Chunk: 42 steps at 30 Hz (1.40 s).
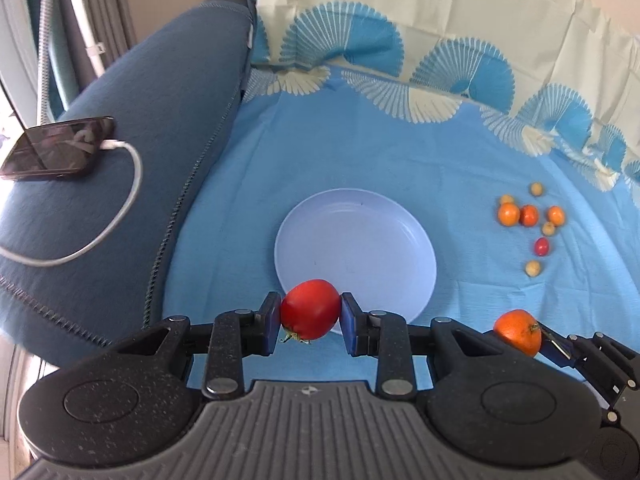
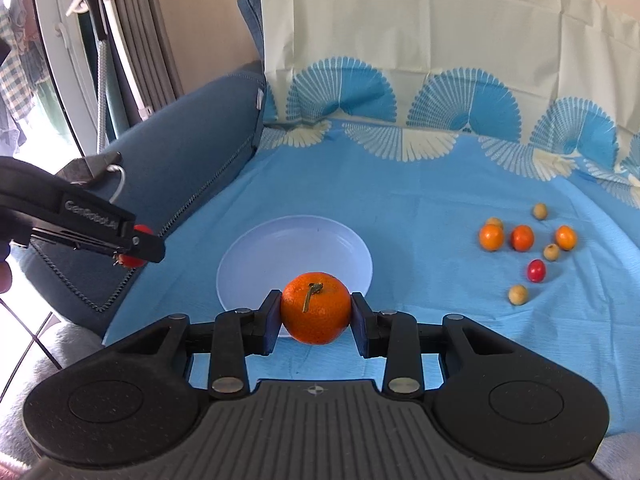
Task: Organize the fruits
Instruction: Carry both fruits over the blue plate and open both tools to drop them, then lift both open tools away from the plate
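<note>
My left gripper [image 1: 310, 316] is shut on a red tomato [image 1: 310, 309] and holds it over the near rim of an empty pale blue plate [image 1: 360, 236]. My right gripper [image 2: 315, 316] is shut on an orange mandarin [image 2: 315, 308] with a green stalk, just in front of the plate [image 2: 296, 256]. The mandarin also shows at the lower right of the left wrist view [image 1: 518, 332]. The left gripper with its tomato [image 2: 136, 258] shows at the left of the right wrist view. Several small fruits [image 2: 522, 238] lie loose on the blue cloth to the right of the plate.
A blue patterned cloth [image 1: 360, 152] covers the seat and runs up the backrest. A dark blue padded armrest [image 1: 132, 184] stands to the left, with a phone [image 1: 56, 148] and its white cable [image 1: 120, 208] on it.
</note>
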Available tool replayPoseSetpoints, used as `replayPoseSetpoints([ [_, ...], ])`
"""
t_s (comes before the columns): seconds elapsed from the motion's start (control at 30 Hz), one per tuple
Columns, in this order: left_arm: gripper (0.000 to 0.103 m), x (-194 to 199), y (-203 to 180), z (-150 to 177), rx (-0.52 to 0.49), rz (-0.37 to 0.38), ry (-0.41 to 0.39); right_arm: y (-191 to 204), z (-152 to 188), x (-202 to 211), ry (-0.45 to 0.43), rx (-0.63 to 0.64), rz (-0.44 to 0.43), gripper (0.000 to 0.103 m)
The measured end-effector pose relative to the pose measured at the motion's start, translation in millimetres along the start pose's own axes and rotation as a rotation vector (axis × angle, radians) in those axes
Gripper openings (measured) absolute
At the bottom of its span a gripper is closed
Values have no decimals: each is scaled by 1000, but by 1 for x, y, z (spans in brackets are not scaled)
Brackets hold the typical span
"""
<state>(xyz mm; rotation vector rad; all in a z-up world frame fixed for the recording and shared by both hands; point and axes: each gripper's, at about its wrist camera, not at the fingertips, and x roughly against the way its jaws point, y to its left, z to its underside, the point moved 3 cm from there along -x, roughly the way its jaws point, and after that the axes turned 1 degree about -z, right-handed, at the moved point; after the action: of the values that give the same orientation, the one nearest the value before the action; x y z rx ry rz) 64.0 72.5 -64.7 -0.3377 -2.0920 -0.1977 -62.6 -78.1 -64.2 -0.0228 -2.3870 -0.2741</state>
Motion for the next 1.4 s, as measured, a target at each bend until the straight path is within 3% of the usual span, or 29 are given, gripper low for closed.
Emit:
replayPoseSetpoints([
  [0.4, 35, -83, -11, -31, -47, -26, 70, -3, -16, -86, 92, 12, -4, 38],
  [0.8, 35, -147, -11, -37, -86, -67, 141, -3, -4, -146, 176, 62, 9, 38],
  [0.83, 37, -147, -12, -37, -92, -63, 140, -3, -4, -150, 178, 69, 12, 38],
  [0.87, 52, -147, -12, -38, -102, -56, 138, -2, -6, -152, 178, 74, 10, 38],
  [0.9, 78, -146, -12, -39, -106, -50, 132, -2, -7, -155, 180, 80, 4, 39],
  [0.97, 103, -139, -9, -41, -93, -51, 93, 0, -11, -155, 177, 93, -4, 43],
  [1.03, 103, -127, -6, -41, -91, -60, 57, 1, -17, -148, 154, 110, 1, 71],
  [1.13, 103, -116, -3, -38, -103, -102, 79, -1, -23, -129, 116, 115, 24, 89],
  [1.4, 103, -61, 10, -3, -75, -145, 122, -13, -6, -62, 153, -46, 43, 97],
])
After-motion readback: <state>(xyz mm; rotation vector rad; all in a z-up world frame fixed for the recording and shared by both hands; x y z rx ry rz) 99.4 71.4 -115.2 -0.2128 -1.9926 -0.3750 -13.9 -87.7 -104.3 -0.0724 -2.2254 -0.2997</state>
